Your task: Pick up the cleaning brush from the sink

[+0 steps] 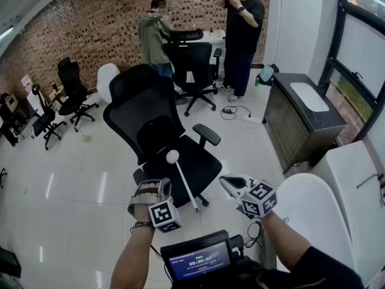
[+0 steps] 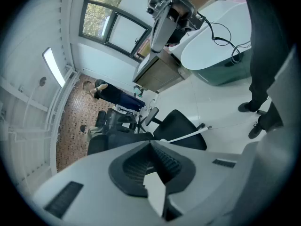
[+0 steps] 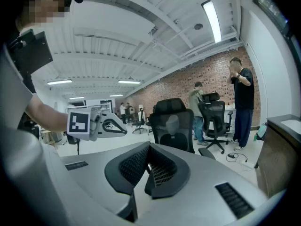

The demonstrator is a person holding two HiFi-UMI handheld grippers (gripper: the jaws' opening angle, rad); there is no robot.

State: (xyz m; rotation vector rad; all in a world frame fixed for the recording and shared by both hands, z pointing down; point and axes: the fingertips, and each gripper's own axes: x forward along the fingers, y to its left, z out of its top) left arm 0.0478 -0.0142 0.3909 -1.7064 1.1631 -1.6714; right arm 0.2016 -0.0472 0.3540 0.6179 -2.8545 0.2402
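Note:
A white stick with a round white head (image 1: 180, 176) lies across the seat of a black office chair (image 1: 157, 134); in the left gripper view the stick (image 2: 188, 135) shows on the same seat. Whether it is the cleaning brush I cannot tell. The sink (image 1: 309, 96) is a white basin in a dark cabinet at the right, and no brush shows in it. My left gripper (image 1: 148, 190) (image 2: 151, 144) is held low before the chair, jaws together and empty. My right gripper (image 1: 231, 185) (image 3: 149, 147) is beside it, shut on nothing.
A white bathtub (image 1: 316, 212) curves along the lower right, under tall windows (image 1: 361, 47). Two people (image 1: 240, 26) stand at the back by a brick wall with another black chair (image 1: 191, 65). More chairs (image 1: 72, 92) stand at left. A recorder screen (image 1: 198, 261) sits by my chest.

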